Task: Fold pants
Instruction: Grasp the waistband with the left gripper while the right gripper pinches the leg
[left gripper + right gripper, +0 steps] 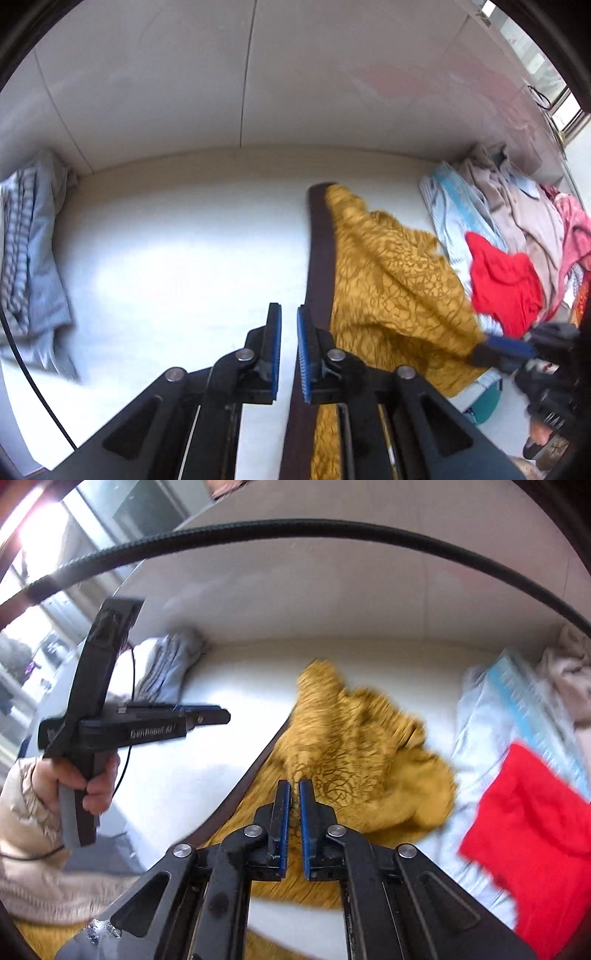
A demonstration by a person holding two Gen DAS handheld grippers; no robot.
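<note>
Both grippers pinch the mustard pants (391,280): left gripper (289,332) on the dark waistband (319,258), right gripper (294,805) on the patterned cloth, above the white bed (177,258)

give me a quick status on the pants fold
Left gripper and right gripper both shut on the mustard pants. Pants bunched, not yet folded. Red garment lies close beside.
</note>
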